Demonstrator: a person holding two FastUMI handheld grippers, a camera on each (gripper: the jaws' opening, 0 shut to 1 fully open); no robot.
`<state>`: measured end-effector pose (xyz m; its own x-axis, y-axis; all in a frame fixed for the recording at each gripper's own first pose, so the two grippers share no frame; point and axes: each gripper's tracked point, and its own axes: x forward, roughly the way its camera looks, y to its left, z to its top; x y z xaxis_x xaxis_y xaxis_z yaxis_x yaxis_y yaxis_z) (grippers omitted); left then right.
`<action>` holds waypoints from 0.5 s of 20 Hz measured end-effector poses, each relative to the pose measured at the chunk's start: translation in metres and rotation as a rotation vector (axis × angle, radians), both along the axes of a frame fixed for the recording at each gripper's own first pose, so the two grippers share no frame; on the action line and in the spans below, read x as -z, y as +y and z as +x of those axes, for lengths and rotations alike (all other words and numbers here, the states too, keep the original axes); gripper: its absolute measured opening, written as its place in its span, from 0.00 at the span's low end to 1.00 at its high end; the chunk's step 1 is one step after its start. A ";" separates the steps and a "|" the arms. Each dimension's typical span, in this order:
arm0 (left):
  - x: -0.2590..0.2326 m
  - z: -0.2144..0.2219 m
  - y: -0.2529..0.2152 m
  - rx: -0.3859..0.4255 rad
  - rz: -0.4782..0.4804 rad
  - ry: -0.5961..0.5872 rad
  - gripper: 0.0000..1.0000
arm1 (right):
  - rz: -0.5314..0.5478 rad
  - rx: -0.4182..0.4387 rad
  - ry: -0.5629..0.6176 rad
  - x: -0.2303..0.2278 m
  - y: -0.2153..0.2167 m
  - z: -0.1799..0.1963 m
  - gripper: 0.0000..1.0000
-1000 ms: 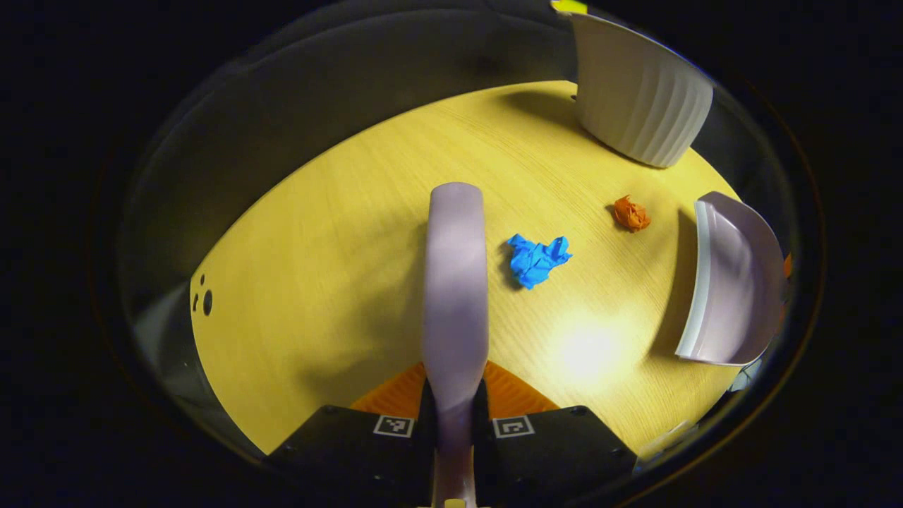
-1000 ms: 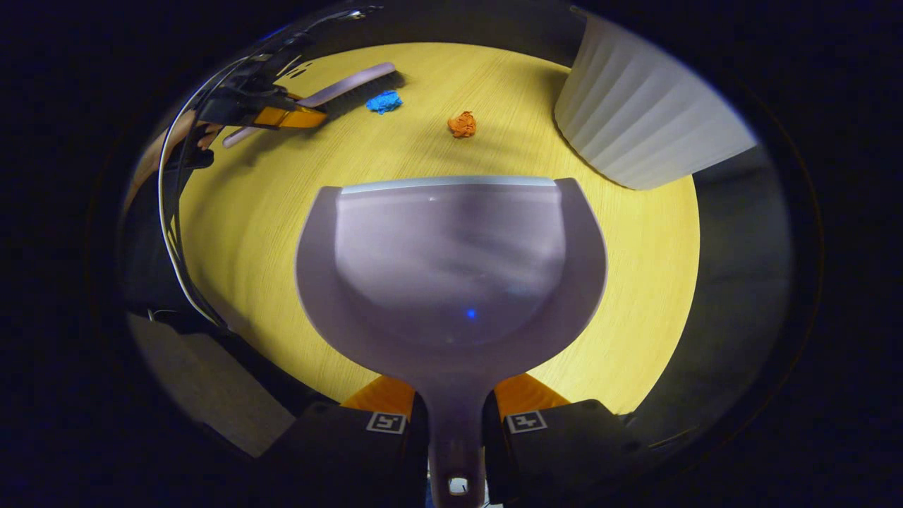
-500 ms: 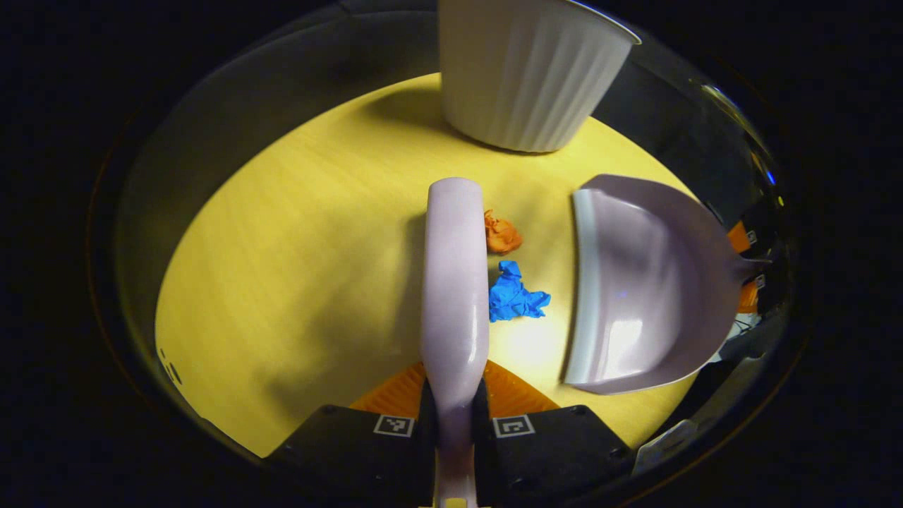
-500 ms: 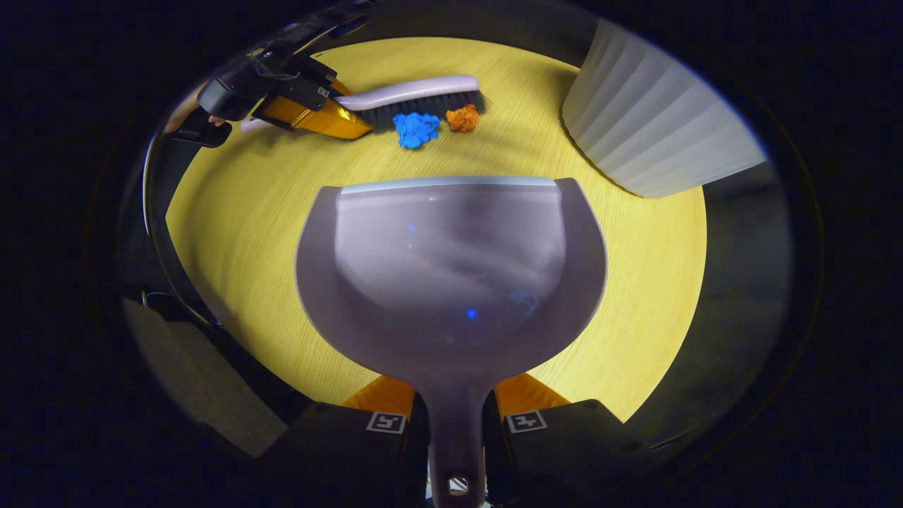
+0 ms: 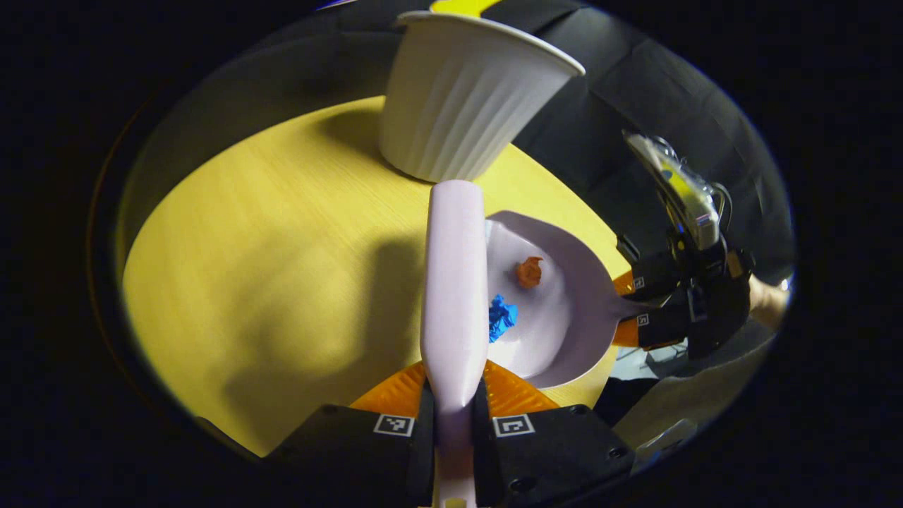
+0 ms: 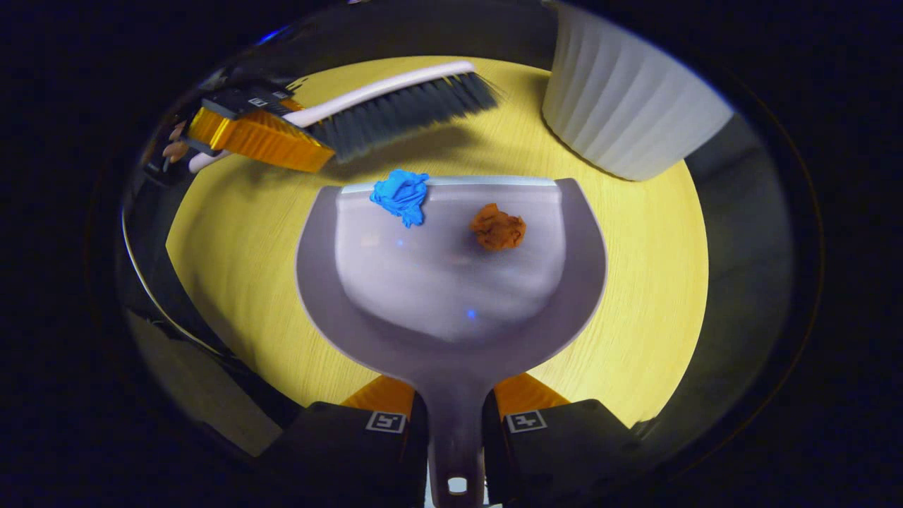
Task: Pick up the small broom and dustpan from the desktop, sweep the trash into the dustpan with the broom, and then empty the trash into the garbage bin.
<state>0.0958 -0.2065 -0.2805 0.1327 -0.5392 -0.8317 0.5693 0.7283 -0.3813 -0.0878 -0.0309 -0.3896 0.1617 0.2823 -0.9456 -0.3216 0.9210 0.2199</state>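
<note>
My left gripper (image 5: pixel 455 389) is shut on the handle of the lilac broom (image 5: pixel 455 282), whose back runs straight ahead. My right gripper (image 6: pixel 455 396) is shut on the handle of the lilac dustpan (image 6: pixel 451 303), which lies flat on the yellow table (image 6: pixel 649 282). A crumpled blue wad (image 6: pixel 402 196) sits on the pan's front lip and an orange wad (image 6: pixel 498 227) lies inside. The broom (image 6: pixel 402 106) hangs just beyond the lip, bristles down, held by the left gripper (image 6: pixel 310 141). In the left gripper view the dustpan (image 5: pixel 564 317) holds the orange wad (image 5: pixel 528 271) and the blue wad (image 5: pixel 501 316).
A white ribbed garbage bin (image 6: pixel 628 106) stands on the table beyond the pan to the right, also bin (image 5: pixel 465 99) ahead of the broom. The right gripper (image 5: pixel 624 309) and a hand are at the table's edge. Bare tabletop (image 5: pixel 282 268) lies left of the broom.
The broom swept both wads across the table and into the dustpan. The blue wad stopped on the lip, the orange one went further in. The pan stayed in place.
</note>
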 end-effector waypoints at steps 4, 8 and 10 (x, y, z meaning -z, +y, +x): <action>0.002 -0.008 0.040 -0.195 0.128 -0.168 0.26 | 0.012 0.129 -0.001 -0.024 -0.011 0.001 0.41; 0.016 -0.021 0.035 -0.276 0.222 -0.170 0.26 | -0.016 0.229 -0.027 -0.076 -0.044 0.004 0.36; 0.026 -0.018 0.030 -0.304 0.230 -0.141 0.26 | -0.025 0.276 -0.044 -0.112 -0.061 0.013 0.41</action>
<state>0.0779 -0.1764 -0.3069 0.3792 -0.2593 -0.8883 0.3497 0.9289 -0.1219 -0.0745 -0.0918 -0.2779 0.2700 0.1984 -0.9422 -0.0670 0.9800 0.1872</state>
